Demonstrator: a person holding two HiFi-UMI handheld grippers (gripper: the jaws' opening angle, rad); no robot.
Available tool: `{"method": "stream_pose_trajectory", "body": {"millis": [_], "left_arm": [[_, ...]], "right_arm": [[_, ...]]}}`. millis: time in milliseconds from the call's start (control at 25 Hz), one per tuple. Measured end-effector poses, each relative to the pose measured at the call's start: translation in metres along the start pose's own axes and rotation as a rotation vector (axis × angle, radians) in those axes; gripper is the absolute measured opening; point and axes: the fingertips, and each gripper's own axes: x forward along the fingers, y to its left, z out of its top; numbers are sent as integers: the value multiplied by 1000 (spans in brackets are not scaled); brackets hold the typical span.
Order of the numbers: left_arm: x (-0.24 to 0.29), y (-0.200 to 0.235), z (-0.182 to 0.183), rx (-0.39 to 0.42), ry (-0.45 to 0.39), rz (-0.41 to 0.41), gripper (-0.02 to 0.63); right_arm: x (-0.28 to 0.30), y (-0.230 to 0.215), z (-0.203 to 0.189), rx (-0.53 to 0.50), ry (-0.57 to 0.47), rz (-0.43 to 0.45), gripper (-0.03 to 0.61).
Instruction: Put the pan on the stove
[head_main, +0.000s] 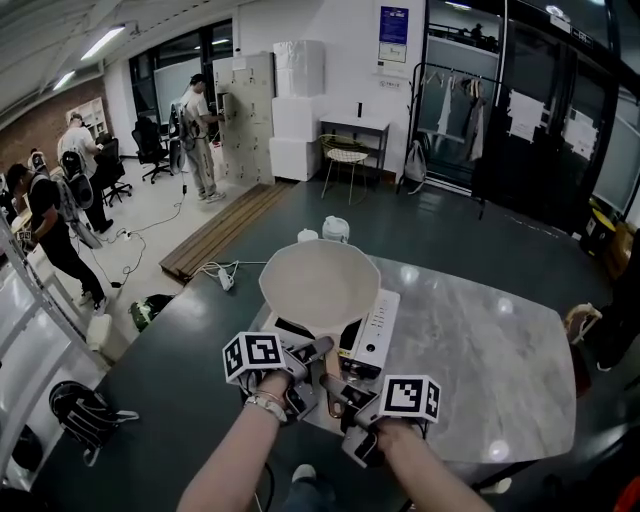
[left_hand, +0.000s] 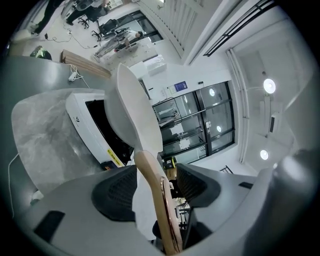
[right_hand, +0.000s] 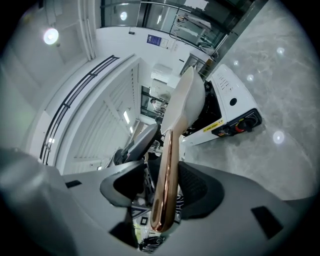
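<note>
now the pan (head_main: 320, 285) looks set on the stove (head_main: 378, 330), its handle (head_main: 328, 372) running straight back toward the person. left gripper (head_main: 312, 352) and right gripper (head_main: 338, 393) both straddle it, jaws slack, not pinching; left sits nearer the bowl.

The floor (head_main: 480, 240) is dark, with wood planks (head_main: 215, 235) lying on it. A gray stone table (head_main: 500, 350) stands in the middle. By the far white wall (head_main: 345, 60) are tall white boxes (head_main: 297, 100) and a wire chair (head_main: 345, 155). A long lamp (head_main: 105, 42) shines overhead.
</note>
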Motion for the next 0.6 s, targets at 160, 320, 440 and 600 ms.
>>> {"method": "stream_pose_trajectory", "body": {"millis": [160,320,440,600], "left_arm": [[-8,4,-2,-5,-34,16,287],[-23,-1,0,1,-90,8,290],[-33,-6,-1,27,-100,23,290],[-47,-13,-4,36,-126,27,288]], "right_arm": [[1,4,3,11,-32,54,292],[-9,-3,14,-4,-86,27,307],[-17,3,22,-24,-105,32,307],[-30,10,25,-54,-102,30,307]]}}
